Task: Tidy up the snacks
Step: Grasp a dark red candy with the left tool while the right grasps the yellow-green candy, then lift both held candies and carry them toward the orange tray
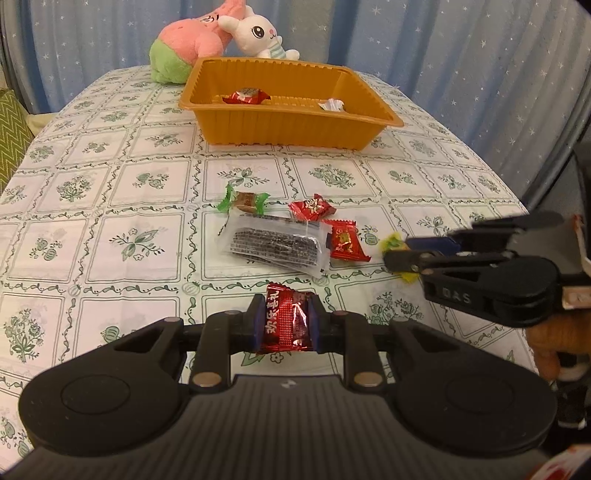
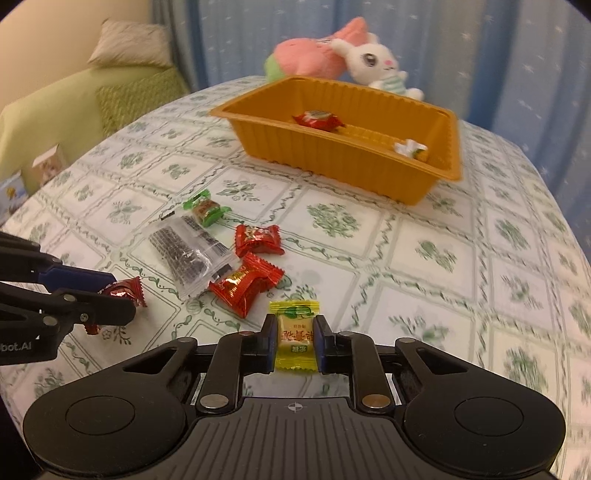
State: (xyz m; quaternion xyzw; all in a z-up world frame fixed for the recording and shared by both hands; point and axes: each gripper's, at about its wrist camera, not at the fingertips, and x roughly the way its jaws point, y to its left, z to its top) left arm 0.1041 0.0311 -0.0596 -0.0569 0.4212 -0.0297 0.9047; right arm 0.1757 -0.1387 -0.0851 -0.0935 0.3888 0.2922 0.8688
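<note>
My left gripper is shut on a dark red candy, held just above the tablecloth. My right gripper is shut on a yellow candy; from the left wrist view it shows at the right, gripper over yellow wrapper. Loose on the cloth lie a green-ended candy, two red candies and a clear packet with a dark bar. The orange tray stands beyond them, holding a red candy and a white-wrapped one.
Two plush toys, a pink-and-green one and a white rabbit, lean behind the tray against a blue starry curtain. A green sofa with a cushion stands past the table's left edge. A hand holds the right gripper.
</note>
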